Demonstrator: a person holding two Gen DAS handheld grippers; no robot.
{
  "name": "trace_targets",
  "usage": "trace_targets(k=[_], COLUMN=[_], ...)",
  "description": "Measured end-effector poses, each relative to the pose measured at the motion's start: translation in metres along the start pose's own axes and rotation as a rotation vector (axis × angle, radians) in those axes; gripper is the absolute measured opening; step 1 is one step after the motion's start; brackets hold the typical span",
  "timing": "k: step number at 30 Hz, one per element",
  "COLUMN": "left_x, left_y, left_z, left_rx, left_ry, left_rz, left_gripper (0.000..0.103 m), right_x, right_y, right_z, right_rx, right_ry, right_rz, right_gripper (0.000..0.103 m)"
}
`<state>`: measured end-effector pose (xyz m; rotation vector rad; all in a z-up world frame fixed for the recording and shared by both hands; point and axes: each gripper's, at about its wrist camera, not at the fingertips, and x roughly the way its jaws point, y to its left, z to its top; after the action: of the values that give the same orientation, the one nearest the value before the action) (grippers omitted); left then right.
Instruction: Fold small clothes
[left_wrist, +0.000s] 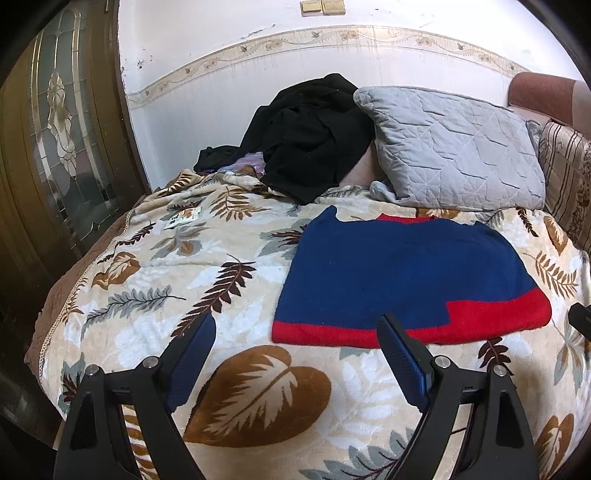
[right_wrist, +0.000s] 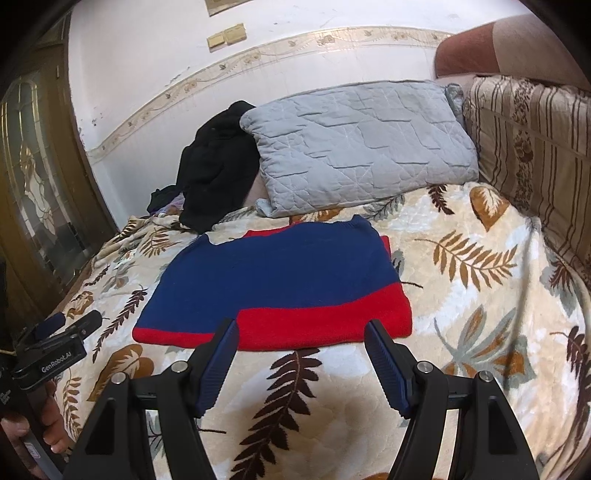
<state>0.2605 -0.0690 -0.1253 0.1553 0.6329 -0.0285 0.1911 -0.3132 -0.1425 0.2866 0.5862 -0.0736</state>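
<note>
A small blue knitted garment with red bands (left_wrist: 402, 277) lies flat on the leaf-patterned blanket (left_wrist: 229, 391), partly folded, red hem toward me. It also shows in the right wrist view (right_wrist: 277, 284). My left gripper (left_wrist: 295, 328) is open and empty, held above the blanket just left of and in front of the garment's red hem. My right gripper (right_wrist: 300, 334) is open and empty, just in front of the hem's middle. The left gripper also shows at the left edge of the right wrist view (right_wrist: 70, 325).
A grey quilted pillow (left_wrist: 454, 147) and a pile of black clothes (left_wrist: 314, 136) lie behind the garment against the white wall. A striped cushion (right_wrist: 532, 147) stands at the right. A wooden glass-panelled door (left_wrist: 62, 129) is at the left, past the bed's edge.
</note>
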Motion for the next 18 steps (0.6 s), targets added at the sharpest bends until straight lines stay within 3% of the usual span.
trace_targets(k=[5, 9, 11, 13, 18], left_x=[0.011, 0.042, 0.062, 0.078, 0.101], left_y=[-0.001, 0.003, 0.009, 0.015, 0.016], left_z=[-0.001, -0.006, -0.013, -0.018, -0.02], left_rx=[0.001, -0.065, -0.156, -0.235, -0.322], left_ry=[0.031, 0.173, 0.268, 0.326, 0.387], left_rz=[-0.011, -0.126, -0.203, -0.23, -0.272], left_gripper=[0.089, 0.089, 0.089, 0.089, 0.089], right_x=[0.008, 0.024, 0.035, 0.047, 0.075], right_y=[-0.01, -0.024, -0.038, -0.057, -0.098], right_z=[0.0, -0.002, -0.006, -0.011, -0.028], right_rx=[0.05, 0.141, 0.238, 0.364, 0.666], right_ry=[0.039, 0.117, 0.168, 0.212, 0.261], right_rz=[0.03, 0.088, 0.128, 0.173, 0.292], right_gripper=[0.074, 0.074, 0.074, 0.074, 0.074])
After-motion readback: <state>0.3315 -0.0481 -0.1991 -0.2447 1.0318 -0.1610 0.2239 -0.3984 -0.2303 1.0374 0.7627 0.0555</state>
